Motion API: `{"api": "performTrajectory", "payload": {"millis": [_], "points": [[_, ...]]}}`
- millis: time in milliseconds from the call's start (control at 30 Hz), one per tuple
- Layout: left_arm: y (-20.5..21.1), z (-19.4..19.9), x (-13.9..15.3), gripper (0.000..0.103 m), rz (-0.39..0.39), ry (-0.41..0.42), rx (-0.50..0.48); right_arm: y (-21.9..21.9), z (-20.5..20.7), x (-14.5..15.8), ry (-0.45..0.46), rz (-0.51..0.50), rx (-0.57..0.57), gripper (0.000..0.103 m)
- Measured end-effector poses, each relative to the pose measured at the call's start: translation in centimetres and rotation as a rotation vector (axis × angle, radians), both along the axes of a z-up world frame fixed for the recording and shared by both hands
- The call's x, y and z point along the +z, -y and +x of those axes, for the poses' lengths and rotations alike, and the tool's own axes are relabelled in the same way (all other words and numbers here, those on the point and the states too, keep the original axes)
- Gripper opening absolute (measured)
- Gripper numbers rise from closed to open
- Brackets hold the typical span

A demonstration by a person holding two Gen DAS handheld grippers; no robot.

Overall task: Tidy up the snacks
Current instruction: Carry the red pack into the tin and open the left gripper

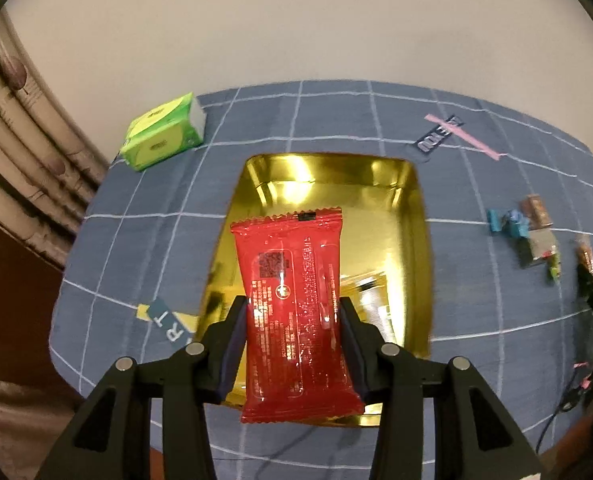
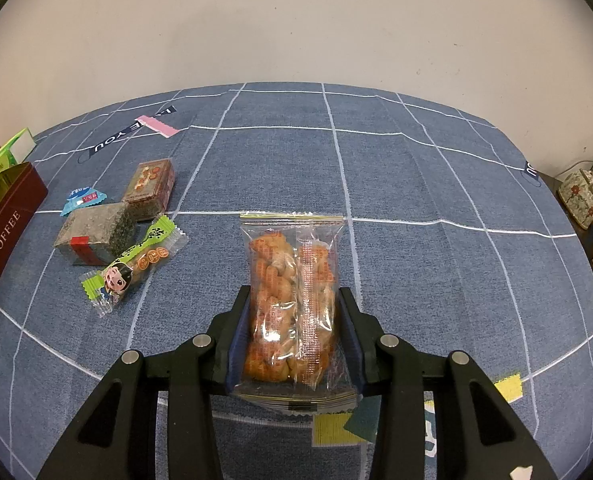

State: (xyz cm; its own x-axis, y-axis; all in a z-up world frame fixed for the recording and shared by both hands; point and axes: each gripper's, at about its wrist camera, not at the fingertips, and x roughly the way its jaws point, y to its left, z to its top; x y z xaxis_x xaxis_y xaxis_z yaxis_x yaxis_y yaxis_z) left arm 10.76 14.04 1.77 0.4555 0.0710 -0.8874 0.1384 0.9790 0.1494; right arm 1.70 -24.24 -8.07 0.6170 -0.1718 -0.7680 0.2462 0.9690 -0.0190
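Left gripper clamped on red snack packet above gold tin, right gripper clamped on clear twisted-snack bag, loose snacks at ten o'clock on desk

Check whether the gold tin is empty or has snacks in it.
Empty: the gold tin shows only bare shiny floor; the red packet hangs above it in the left gripper.

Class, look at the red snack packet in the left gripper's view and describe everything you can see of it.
The red packet is a glossy, sealed plastic wrapper with crimped zigzag ends, fine pale print and a dark code square. It is held lengthwise between the fingers of the left hand-held gripper, whose pads press its long edges, above the empty gold tin. Whether it touches the tin is unclear.
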Motion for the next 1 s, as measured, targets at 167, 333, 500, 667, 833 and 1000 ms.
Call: {"api": "performTrajectory", "payload": {"millis": [167, 333, 500, 667, 833, 1000], "points": [[-1.1, 0.4, -1.6, 0.045, 0.056, -0.036, -0.019, 0.0, 0.0, 0.0, 0.001, -0.001, 0.000, 0.037], [-1.6, 0.8, -3.0, 0.045, 0.087, -0.064, -0.050, -0.1, 0.0, 0.0, 0.001, 0.000, 0.000, 0.037], [-1.9, 0.8, -3.9, 0.045, 0.119, -0.079, -0.088, -0.1, 0.0, 0.0, 0.001, -0.001, 0.000, 0.037], [-2.5, 1.0, -4.7, 0.045, 0.135, -0.093, -0.085, 0.0, 0.0, 0.0, 0.000, -0.005, 0.000, 0.038], [-3.3, 0.9, -5.2, 0.045, 0.126, -0.097, -0.078, 0.1, 0.0, 0.0, 0.001, -0.003, -0.001, 0.038], [-3.5, 0.9, -5.2, 0.047, 0.111, -0.088, -0.064, 0.4, 0.0, -0.1, -0.006, 0.006, -0.020, 0.037]]}}
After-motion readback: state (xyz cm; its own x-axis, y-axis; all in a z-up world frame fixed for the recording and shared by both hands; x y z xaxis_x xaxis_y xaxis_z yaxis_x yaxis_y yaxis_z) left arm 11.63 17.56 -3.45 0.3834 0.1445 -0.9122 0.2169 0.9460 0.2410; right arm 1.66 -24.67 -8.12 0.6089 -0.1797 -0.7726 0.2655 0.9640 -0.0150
